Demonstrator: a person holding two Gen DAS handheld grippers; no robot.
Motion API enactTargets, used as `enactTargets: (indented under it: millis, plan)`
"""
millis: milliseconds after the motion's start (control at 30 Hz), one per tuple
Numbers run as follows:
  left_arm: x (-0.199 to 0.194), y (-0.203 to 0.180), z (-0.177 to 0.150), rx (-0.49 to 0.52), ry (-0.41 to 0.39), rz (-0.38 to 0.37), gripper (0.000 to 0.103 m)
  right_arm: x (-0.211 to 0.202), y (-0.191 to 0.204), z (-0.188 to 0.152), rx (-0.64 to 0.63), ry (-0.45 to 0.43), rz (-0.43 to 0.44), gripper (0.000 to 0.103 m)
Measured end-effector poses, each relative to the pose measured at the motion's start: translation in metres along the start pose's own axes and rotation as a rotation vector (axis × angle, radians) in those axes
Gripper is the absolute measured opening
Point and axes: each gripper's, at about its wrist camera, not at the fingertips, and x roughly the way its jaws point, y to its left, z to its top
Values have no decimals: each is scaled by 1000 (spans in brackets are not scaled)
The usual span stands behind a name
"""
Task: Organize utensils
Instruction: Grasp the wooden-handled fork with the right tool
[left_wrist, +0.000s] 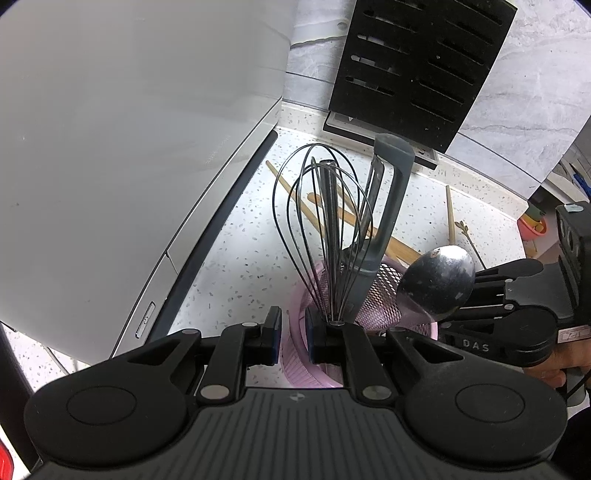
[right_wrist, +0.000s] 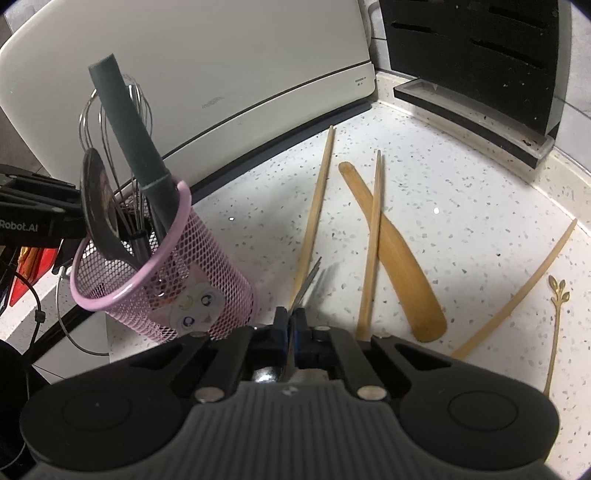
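Pinching a thin metal handle, perhaps a spoon's, the right gripper sits lower centre; the left gripper, fingers spread, straddles the pink basket rim.

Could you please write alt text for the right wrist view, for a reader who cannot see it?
The right gripper is shut on a thin metal utensil beside a pink mesh holder containing a whisk; chopsticks and a wooden spatula lie on the counter.

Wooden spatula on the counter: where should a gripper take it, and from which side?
Take the wooden spatula from above, jaws spanning its width just past where the chopstick crosses its handle; it lies flat, so only its edges offer purchase.
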Motion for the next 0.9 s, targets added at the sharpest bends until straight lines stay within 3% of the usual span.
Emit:
enactTargets:
  millis: [567, 900]
  plan:
    - [0, 0, 1, 0, 0, 1, 14, -30, 3, 4, -2, -78, 20, 0]
    - [0, 0, 1, 2, 2, 2, 14, -66, 19, 12, -31, -199, 64, 0]
